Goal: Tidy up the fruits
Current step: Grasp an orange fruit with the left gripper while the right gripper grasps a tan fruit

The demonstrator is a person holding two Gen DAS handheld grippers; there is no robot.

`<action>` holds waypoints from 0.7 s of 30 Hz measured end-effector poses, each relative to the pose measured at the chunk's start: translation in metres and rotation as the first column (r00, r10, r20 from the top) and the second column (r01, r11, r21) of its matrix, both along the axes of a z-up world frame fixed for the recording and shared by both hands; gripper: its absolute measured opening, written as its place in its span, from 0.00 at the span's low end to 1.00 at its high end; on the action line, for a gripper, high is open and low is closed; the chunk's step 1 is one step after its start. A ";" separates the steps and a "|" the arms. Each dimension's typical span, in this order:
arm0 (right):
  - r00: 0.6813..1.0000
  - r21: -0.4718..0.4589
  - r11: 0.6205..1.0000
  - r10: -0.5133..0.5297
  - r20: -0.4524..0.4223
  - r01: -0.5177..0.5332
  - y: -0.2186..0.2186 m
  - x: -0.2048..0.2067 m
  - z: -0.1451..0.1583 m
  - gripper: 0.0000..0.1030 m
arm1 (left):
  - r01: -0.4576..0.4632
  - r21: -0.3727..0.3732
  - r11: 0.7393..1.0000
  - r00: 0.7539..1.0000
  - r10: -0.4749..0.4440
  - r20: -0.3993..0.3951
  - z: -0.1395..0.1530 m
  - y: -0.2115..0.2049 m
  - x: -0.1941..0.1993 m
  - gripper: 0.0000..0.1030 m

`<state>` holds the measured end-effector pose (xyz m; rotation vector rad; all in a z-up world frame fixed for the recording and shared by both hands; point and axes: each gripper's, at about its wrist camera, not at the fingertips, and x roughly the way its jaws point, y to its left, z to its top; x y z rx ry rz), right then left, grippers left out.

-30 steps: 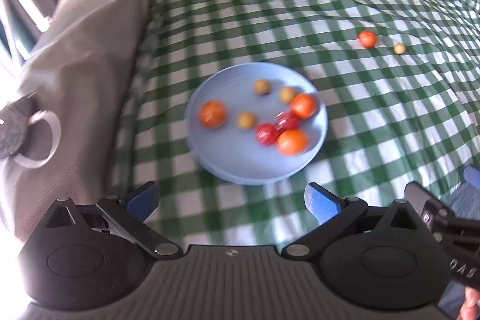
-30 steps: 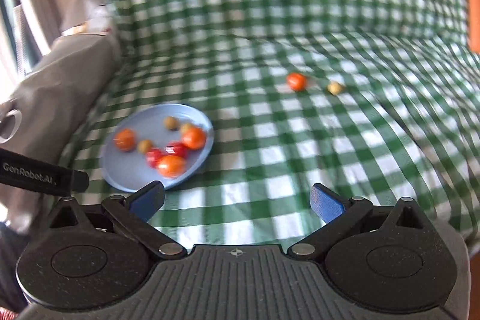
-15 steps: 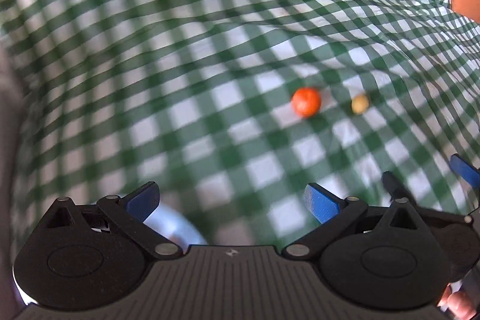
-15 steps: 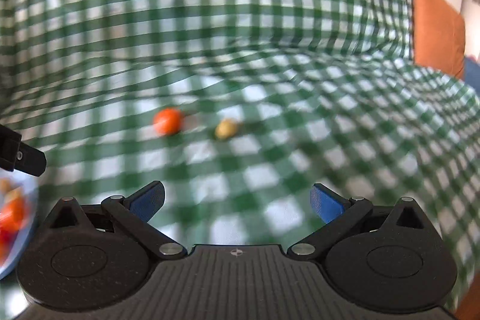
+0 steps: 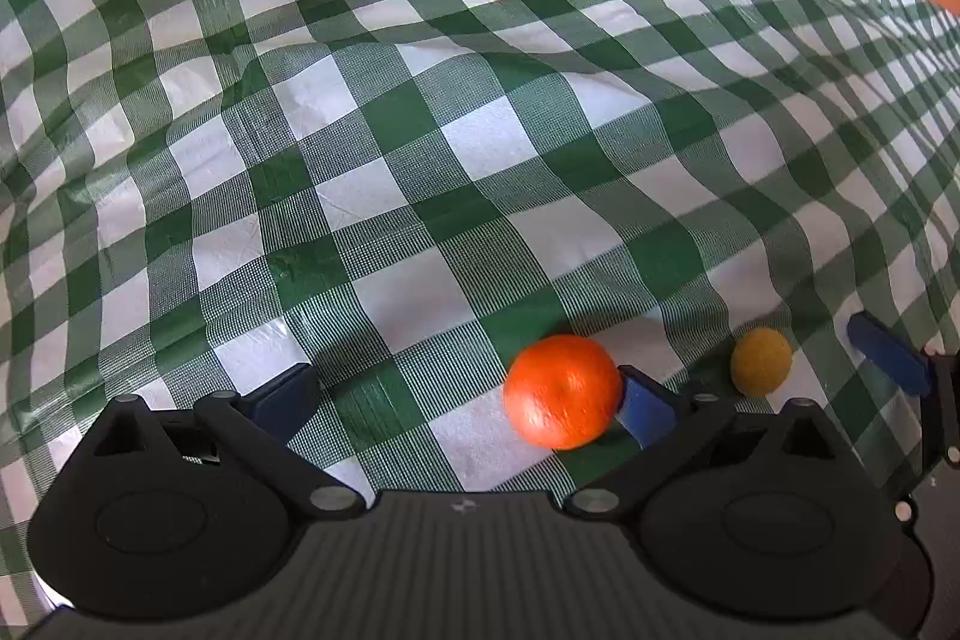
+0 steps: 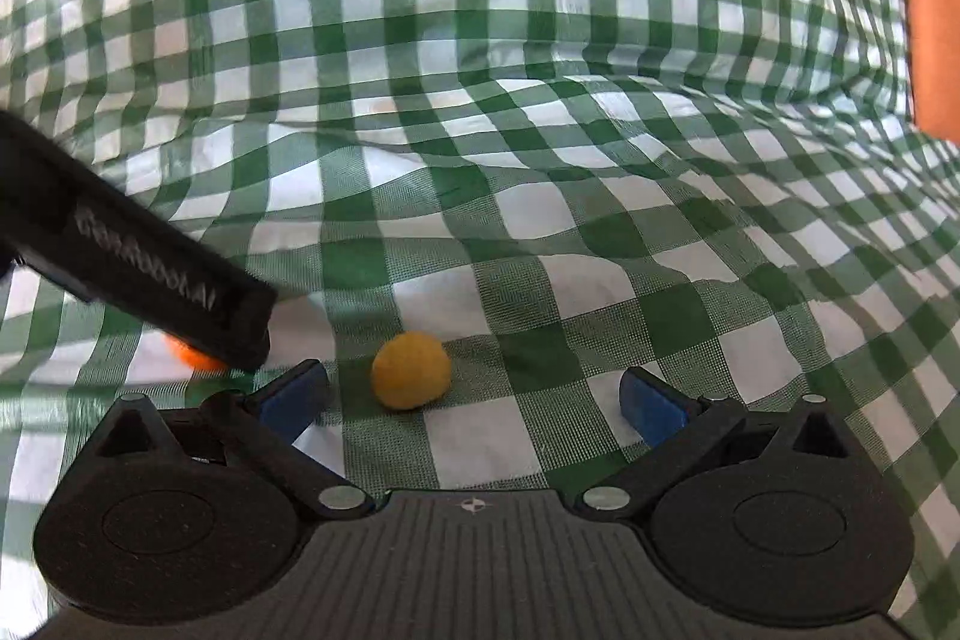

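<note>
A wrinkled green-and-white checked plastic cloth (image 5: 420, 172) covers the whole surface and rises in folds toward the back, its glossy squares catching daylight. At the far right edge, an orange cushion-like block (image 6: 933, 40) stands against the cloth.

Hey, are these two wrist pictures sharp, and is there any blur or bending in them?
Left wrist: sharp, orange fruit crisp, checks on the cloth bowed by the fisheye. Right wrist: yellow fruit sharp; the black bar entering from the left is blurred.
</note>
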<state>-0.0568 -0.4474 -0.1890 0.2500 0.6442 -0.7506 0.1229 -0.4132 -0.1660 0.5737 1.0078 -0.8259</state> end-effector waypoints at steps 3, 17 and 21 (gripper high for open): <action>1.000 0.007 1.000 0.005 0.009 -0.005 -0.002 0.000 -0.001 0.96 | 0.011 -0.010 1.000 1.000 -0.011 0.005 0.000 0.001 0.000 0.99; 0.996 -0.074 0.994 -0.072 0.061 0.076 0.016 -0.029 0.027 0.26 | -0.015 -0.014 1.000 0.999 0.016 0.049 0.075 0.081 -0.042 0.37; 0.991 -0.073 0.993 -0.087 0.102 0.094 0.043 -0.060 0.066 0.26 | -0.076 0.018 0.997 0.995 0.075 0.065 0.107 0.152 -0.068 0.37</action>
